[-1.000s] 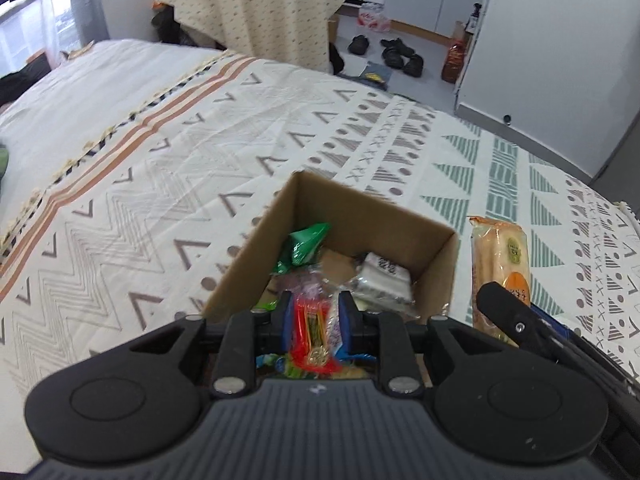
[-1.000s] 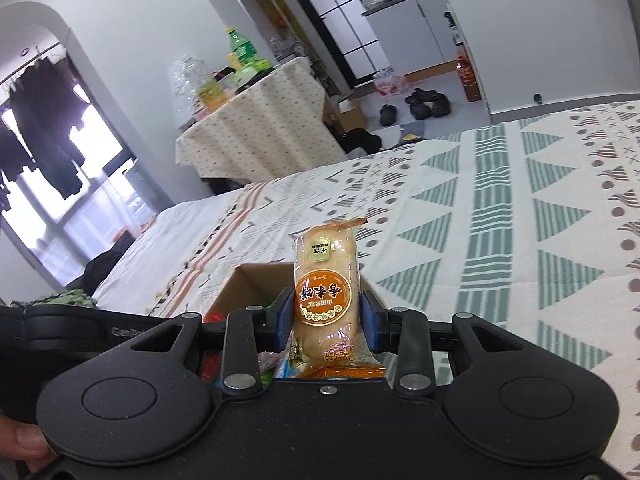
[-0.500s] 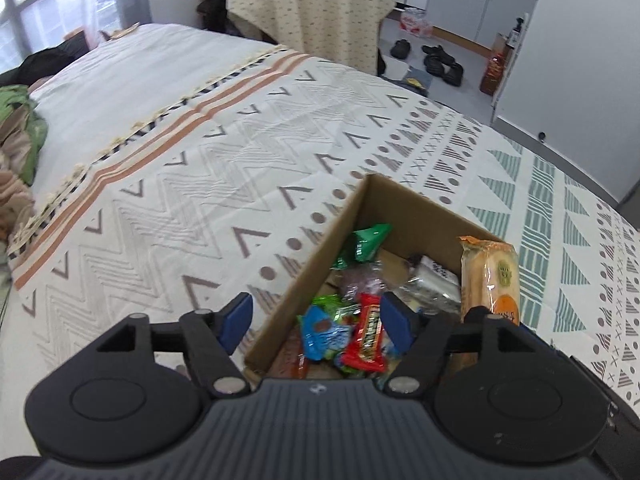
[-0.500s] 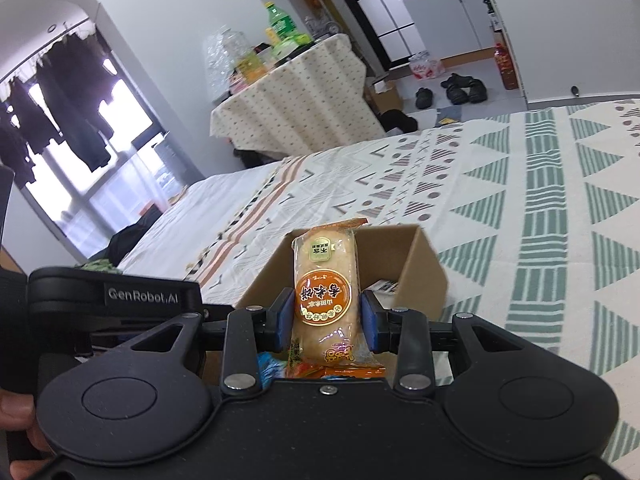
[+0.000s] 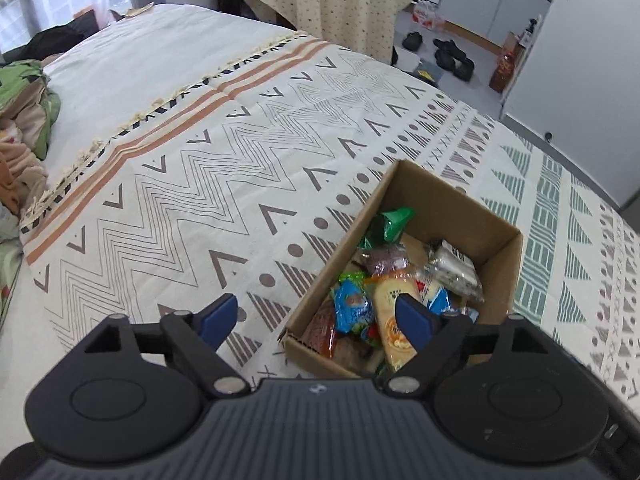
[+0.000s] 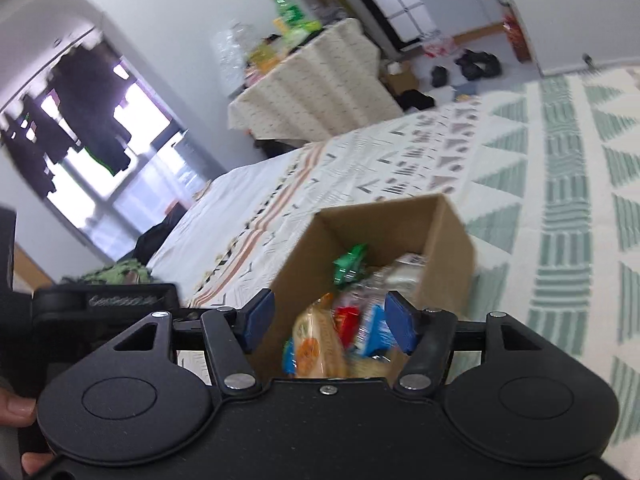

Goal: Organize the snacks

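Cardboard box (image 5: 424, 196) is seen well filled with snacks; both grippers' fingers (image 6: 396, 322) are opening, nothing clamped; no loose snacks are visible on the bed (image 5: 224, 152).

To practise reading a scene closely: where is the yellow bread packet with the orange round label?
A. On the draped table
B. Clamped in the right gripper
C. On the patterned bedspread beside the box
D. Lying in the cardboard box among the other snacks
D: the yellow bread packet lies inside the cardboard box among the other snacks, with nothing pressing on it.
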`<state>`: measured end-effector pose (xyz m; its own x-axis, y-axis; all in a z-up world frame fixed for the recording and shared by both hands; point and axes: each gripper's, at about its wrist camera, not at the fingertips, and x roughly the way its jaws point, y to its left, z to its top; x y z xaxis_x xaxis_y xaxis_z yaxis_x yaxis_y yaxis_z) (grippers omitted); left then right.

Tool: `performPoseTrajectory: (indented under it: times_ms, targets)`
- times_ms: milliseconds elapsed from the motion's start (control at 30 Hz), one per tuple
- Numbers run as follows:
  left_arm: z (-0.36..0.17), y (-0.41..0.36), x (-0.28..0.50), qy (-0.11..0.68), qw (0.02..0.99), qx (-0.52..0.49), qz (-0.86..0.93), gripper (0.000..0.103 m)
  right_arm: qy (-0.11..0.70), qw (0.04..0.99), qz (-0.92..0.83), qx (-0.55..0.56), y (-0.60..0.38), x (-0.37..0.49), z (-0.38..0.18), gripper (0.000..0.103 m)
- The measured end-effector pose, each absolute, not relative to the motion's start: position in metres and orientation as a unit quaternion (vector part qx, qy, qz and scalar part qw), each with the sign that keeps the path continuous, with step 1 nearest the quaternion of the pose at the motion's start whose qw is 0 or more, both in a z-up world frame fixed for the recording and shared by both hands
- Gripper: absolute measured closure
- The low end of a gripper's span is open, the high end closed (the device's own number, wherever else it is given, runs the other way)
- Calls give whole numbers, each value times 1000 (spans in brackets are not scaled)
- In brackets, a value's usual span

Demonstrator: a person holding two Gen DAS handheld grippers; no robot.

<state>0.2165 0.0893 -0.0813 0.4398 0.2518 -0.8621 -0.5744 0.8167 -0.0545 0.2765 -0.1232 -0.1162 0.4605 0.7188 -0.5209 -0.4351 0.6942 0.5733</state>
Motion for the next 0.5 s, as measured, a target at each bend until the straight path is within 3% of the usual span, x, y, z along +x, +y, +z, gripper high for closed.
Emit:
performPoseTrajectory:
  times_ms: [500]
  targets:
    - [-57, 83, 206, 474, 842, -158, 203, 11, 392, 866, 241, 195, -170, 243, -81, 42]
